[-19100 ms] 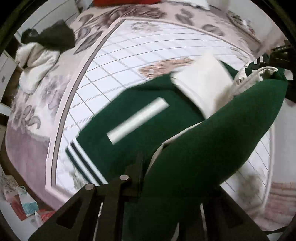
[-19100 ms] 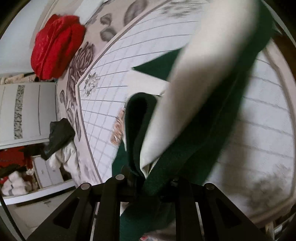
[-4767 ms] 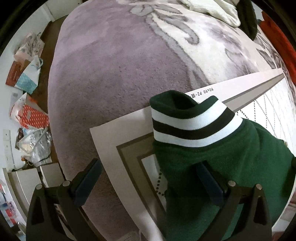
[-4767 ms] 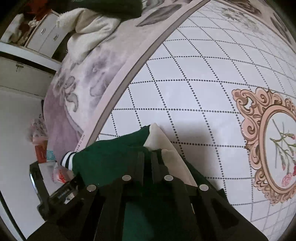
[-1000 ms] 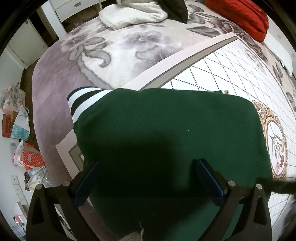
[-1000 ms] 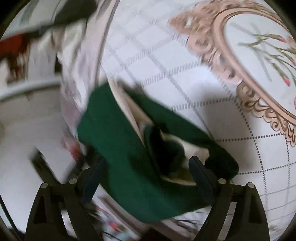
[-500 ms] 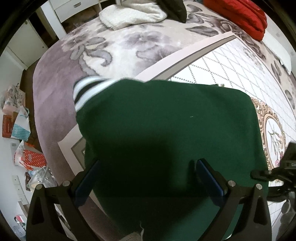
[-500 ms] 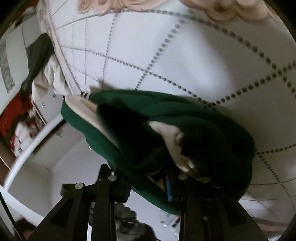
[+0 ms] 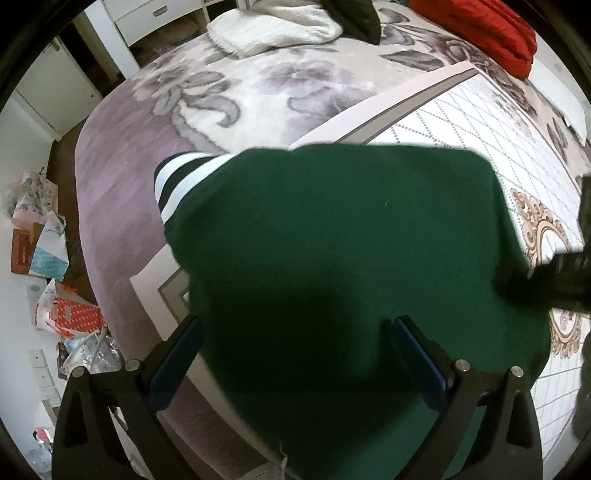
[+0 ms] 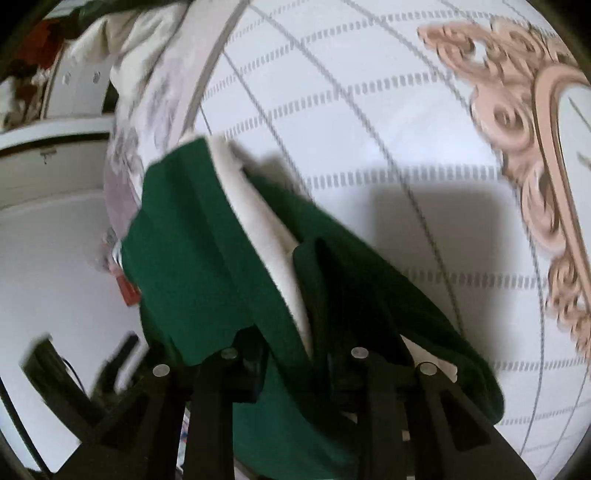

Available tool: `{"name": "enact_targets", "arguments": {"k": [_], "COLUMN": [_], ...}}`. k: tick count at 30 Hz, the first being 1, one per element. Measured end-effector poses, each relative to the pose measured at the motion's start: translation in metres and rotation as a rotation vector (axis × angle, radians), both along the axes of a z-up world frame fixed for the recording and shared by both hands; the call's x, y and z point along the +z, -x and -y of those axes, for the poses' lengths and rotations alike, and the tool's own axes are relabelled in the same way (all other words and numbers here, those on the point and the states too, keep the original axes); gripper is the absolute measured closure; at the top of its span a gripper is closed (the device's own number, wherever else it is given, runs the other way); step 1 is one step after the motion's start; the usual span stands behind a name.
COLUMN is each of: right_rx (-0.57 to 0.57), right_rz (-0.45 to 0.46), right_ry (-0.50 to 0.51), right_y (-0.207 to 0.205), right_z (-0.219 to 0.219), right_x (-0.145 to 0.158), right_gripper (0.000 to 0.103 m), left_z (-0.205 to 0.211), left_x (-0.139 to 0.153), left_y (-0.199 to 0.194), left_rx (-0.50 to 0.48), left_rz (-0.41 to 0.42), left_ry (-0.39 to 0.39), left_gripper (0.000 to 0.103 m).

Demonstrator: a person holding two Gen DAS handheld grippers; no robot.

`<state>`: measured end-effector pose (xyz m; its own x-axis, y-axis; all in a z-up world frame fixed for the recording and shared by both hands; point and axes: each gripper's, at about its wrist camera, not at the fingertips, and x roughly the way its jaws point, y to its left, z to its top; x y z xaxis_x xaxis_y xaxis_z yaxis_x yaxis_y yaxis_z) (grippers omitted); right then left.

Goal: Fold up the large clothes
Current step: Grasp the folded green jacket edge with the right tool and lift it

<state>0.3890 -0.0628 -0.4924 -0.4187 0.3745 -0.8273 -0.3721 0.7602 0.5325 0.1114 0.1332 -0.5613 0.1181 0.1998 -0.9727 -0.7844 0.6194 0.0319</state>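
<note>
A folded dark green jacket (image 9: 343,240) with a black-and-white striped cuff (image 9: 181,184) lies on the white patterned mat (image 9: 491,110). My left gripper (image 9: 295,350) hovers over its near edge, jaws wide apart, blue pads (image 9: 417,354) showing, holding nothing. In the right wrist view the jacket (image 10: 207,251) shows its cream lining (image 10: 266,221) between green layers. My right gripper (image 10: 295,369) has its fingers pushed into the folded layers, jaws close together on the fabric. It also shows as a dark blur at the right edge of the left wrist view (image 9: 554,280).
The mat lies on a purple-grey flowered carpet (image 9: 147,129). A white knit garment (image 9: 273,29), a dark garment (image 9: 354,18) and a red one (image 9: 480,29) lie at the far side. Bags and packets (image 9: 48,258) sit on the floor at the left.
The right gripper has closed from wide open onto the jacket's side layers and shifted with motion blur. The jacket body has moved slightly; the left gripper stays open above it.
</note>
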Motion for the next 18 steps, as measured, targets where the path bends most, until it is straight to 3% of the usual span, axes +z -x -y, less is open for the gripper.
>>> {"name": "enact_targets", "arguments": {"k": [1,3,6,8,11,13,15,18], "right_rx": [-0.016,-0.066,-0.304,-0.410,-0.511,-0.527,-0.531,-0.533], "right_rz": [0.021,0.073,0.105,0.057,-0.124,-0.259,-0.367,-0.310], "right_ry": [0.003,0.021,0.037,0.053,0.003,-0.063,-0.195,-0.208], "right_y": [-0.003,-0.003,0.017,0.043,0.084,0.103,0.113,0.110], "right_z": [0.010,0.045,0.112,0.154,0.192,0.187,0.170,0.154], "right_x": [0.009,0.033,0.060,0.057,0.017,-0.020,-0.048,-0.051], "right_gripper": [0.073,0.042,0.017,0.017,0.015,0.014,0.003,0.004], "left_z": [-0.001,-0.003,-0.005,-0.007,-0.012,-0.015,-0.017,-0.022], "left_x": [0.000,0.003,0.012,0.017,0.015,0.011,0.009,0.007], "left_y": [0.003,0.009,0.019,0.030,0.046,0.053,0.057,0.057], "left_rx": [0.008,0.029,0.051,0.077,0.103,0.102,0.085,0.050], "left_rz": [0.000,0.012,0.027,0.036,0.025,0.003,-0.028,-0.052], "left_ry": [0.009,0.024,0.028,0.038,0.077,0.082,0.076,0.067], "left_gripper": [0.000,0.000,0.000,0.000,0.000,0.000,0.000,0.000]}}
